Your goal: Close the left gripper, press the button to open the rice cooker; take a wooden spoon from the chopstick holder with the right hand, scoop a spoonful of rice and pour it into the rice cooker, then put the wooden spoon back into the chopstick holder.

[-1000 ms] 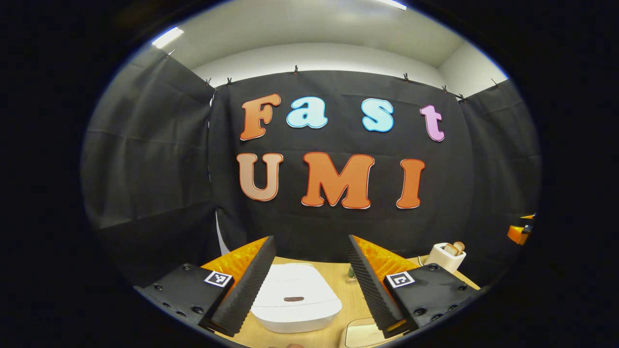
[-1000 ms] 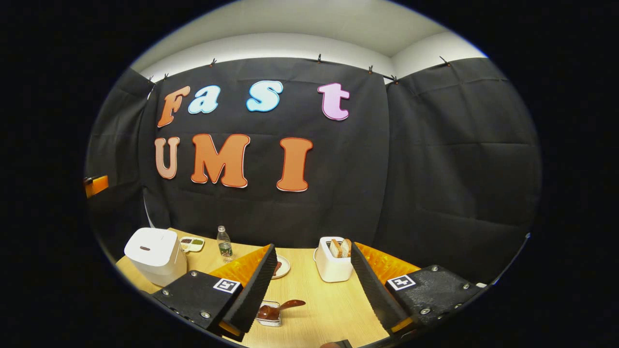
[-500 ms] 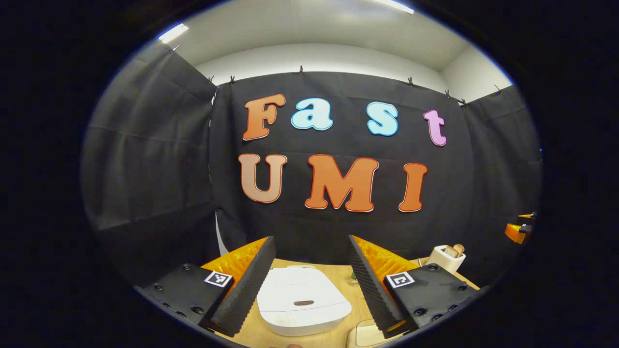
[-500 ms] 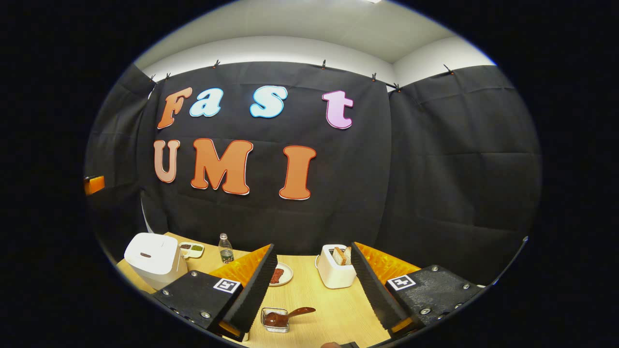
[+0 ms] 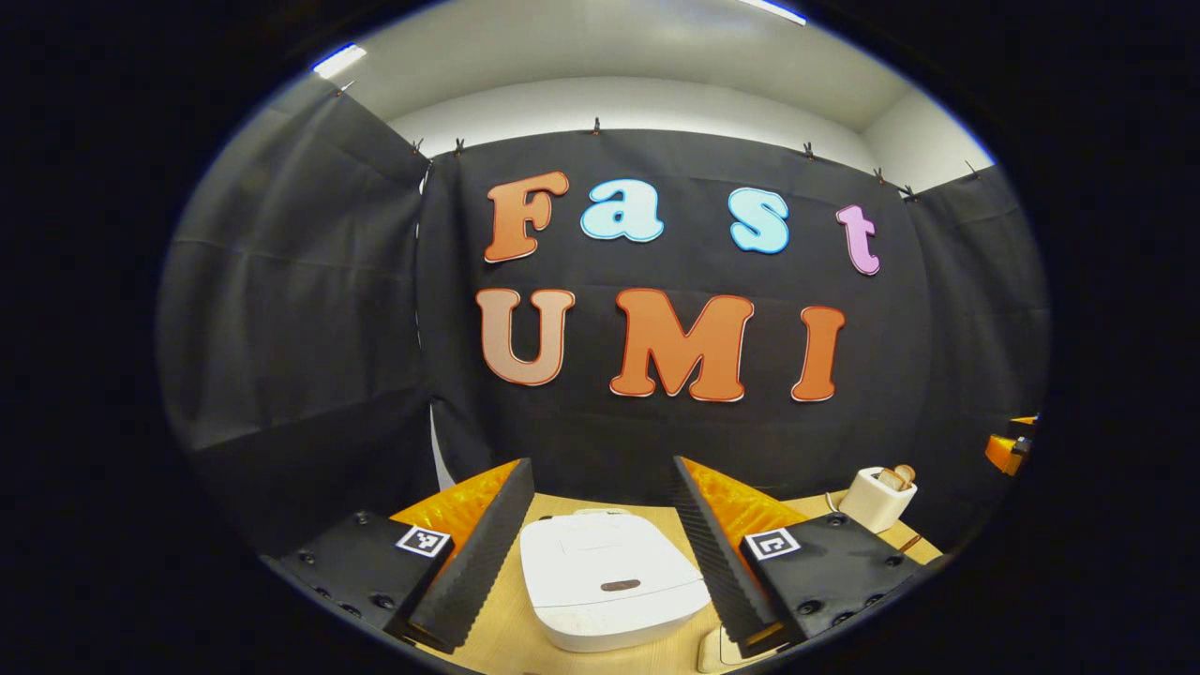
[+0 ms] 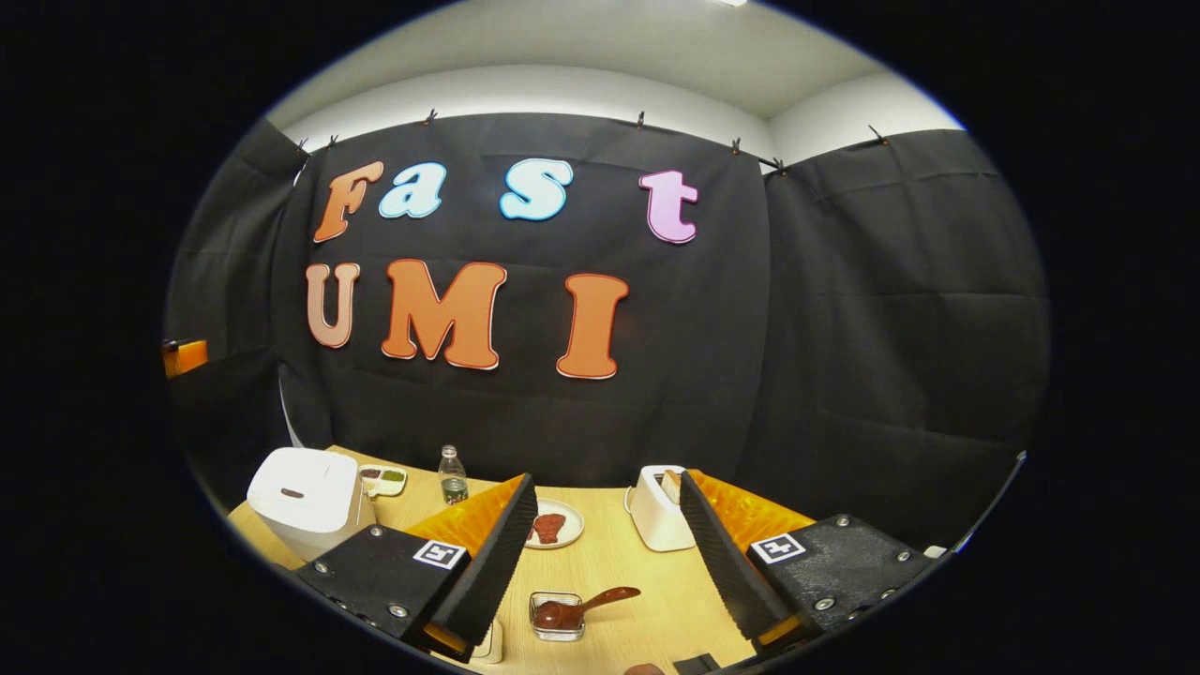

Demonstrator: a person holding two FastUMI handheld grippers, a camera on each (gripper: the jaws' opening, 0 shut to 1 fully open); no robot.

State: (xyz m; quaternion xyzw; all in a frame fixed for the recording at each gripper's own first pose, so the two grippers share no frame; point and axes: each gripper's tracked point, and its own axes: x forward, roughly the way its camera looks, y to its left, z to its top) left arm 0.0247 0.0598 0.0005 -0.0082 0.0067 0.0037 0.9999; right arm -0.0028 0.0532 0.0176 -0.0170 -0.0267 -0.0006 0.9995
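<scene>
The white rice cooker (image 5: pixel 609 581) stands shut on the wooden table, low between the fingers of my left gripper (image 5: pixel 600 469), which is open and empty above it. A dark oval button (image 5: pixel 621 585) sits on the front of the lid. In the right gripper view the same cooker (image 6: pixel 300 497) is at the far left. My right gripper (image 6: pixel 606 478) is open and holds nothing. Below it a brown spoon (image 6: pixel 605 598) rests with its bowl in a small glass dish (image 6: pixel 556 617).
A white toaster (image 6: pixel 656 508) holding bread, a plate (image 6: pixel 550 525) with something brown, a small bottle (image 6: pixel 454 475) and a divided dish (image 6: pixel 382 478) stand on the table (image 6: pixel 647 600). The toaster (image 5: pixel 877 499) appears at the right in the left gripper view. Black cloth walls the booth.
In the left gripper view the cooker has slid right and now sits centred between the fingers. In the right gripper view the table objects shifted right. Both grippers stayed open.
</scene>
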